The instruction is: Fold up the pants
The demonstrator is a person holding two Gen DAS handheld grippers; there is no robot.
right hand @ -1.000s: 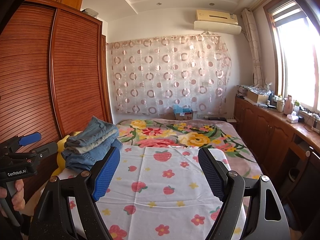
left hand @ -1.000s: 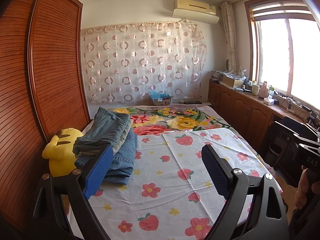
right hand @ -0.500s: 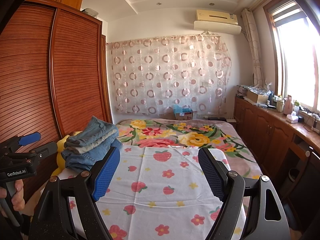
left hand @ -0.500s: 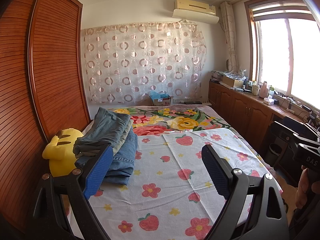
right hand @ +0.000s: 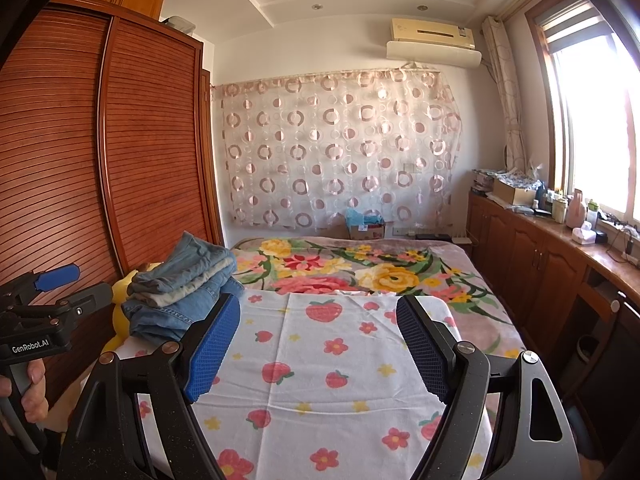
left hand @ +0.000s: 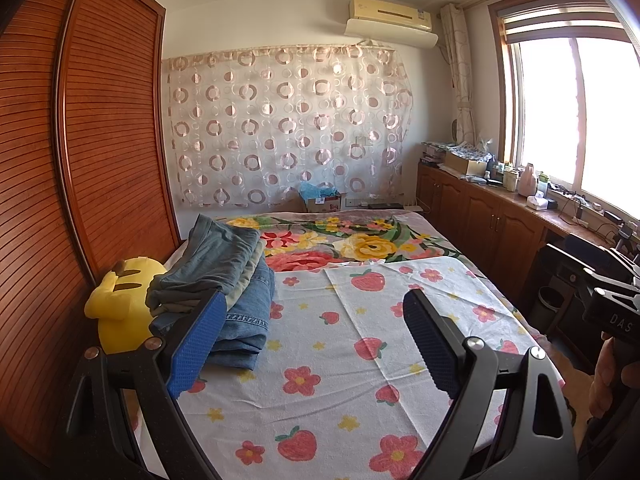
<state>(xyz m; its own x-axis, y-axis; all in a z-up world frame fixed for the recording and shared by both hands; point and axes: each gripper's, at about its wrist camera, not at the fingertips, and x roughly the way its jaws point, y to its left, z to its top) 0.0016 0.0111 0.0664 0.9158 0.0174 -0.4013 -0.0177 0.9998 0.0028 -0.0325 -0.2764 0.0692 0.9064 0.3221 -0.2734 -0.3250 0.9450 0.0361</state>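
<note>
Both jaws stand wide with nothing between them, so your left gripper (left hand: 312, 336) has a free hand: from the left wrist view the stack of pants (left hand: 224, 284) sits at the bed's left edge, grey-green pairs on top of blue jeans (left hand: 248, 316), just beside the yellow plush toy (left hand: 120, 300) against the wardrobe (left hand: 80, 160), and the strawberry sheet (left hand: 340, 360) in front of you lies flat and bare. From the right wrist view your right gripper (right hand: 318, 344) hovers over that same sheet, well apart from the stack. Those pairs already lie doubled over, which fits either a pile waiting for work or one you have finished. If you do take a pair, pinch only its top layers near a waistband corner, lift clear of the toy, and spread it flat on the sheet.
</note>
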